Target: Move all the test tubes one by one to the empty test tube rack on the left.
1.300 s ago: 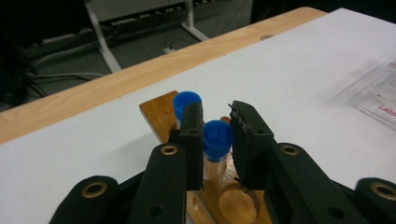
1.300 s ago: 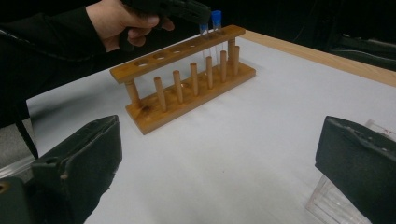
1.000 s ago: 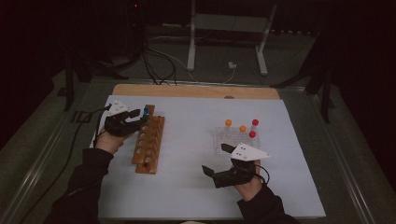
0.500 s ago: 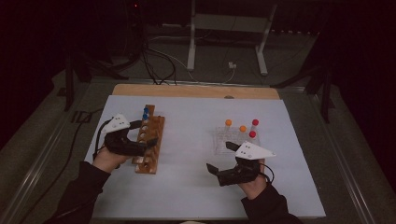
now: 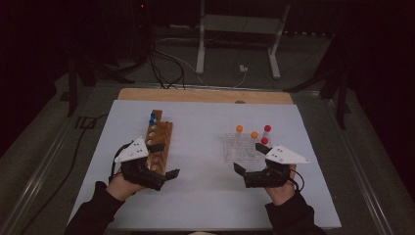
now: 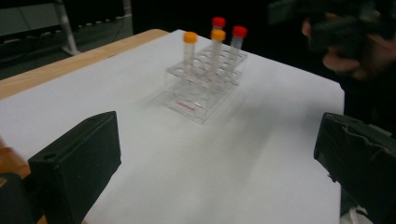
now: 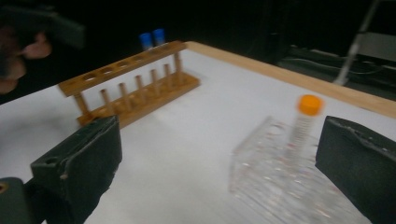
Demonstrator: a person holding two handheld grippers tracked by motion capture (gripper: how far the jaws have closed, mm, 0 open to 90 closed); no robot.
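Here both open grippers (image 5: 164,161) (image 5: 249,172) flank bare sheet (image 5: 205,161).

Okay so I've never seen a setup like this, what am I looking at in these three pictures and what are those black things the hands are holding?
A person sits at a table with a white sheet and holds a tool in each hand: a hand-held gripper with two black jaws. The left hand-held gripper and the right hand-held gripper both stand open, with nothing between the jaws. The left one's jaws have just been opening.

One picture comes from a camera above the table. The other two come from cameras riding on each tool, looking out between its jaws.

On the sheet stand a wooden rack with two blue-capped tubes at its far end, and a clear rack holding two orange-capped tubes and two red-capped tubes.
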